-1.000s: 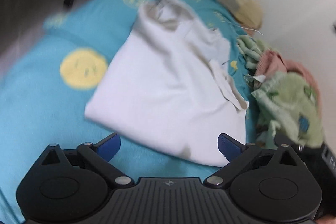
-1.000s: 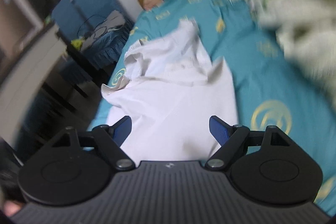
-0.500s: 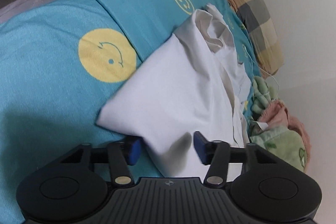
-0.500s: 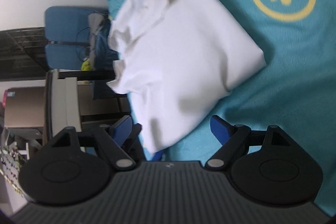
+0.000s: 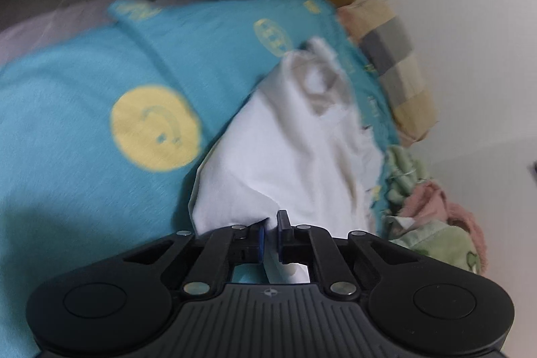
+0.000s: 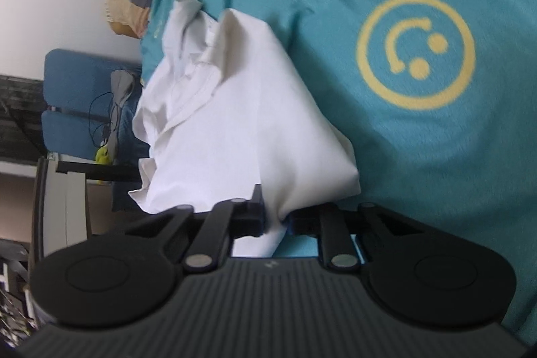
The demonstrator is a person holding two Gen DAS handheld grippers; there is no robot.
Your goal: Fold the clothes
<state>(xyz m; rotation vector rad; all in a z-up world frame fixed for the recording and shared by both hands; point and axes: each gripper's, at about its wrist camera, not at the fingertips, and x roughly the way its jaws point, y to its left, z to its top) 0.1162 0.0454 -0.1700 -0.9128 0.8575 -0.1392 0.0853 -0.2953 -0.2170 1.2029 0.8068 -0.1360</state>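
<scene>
White shirt: lies crumpled on the bed, near edge bunched and pinched at both near corners; collar end rumpled toward the pillow; also in the right view.
Left tool: jaws narrow, clamped on a fold of the shirt's near corner; cloth passes between the blue pads and shows below them.
Right tool: jaws drawn close on the shirt's other near corner; cloth gathered into a point between them and hanging down toward the tool body.
Bed: teal cover with yellow smiley prints; a filled smiley just beside the shirt in the left view, a ring-shaped smiley near it in the right view.
Pillow: checked in beige, grey and yellow, against the white wall beyond the shirt.
Clothes pile: green and pink fabrics heaped on the bed, just beside the shirt's far side in the left view.
Chair: blue, off the bed's edge, with grey cloth and a dark cable on it.
Sharpness: left view blurred, fine detail of the shirt hard to tell.
</scene>
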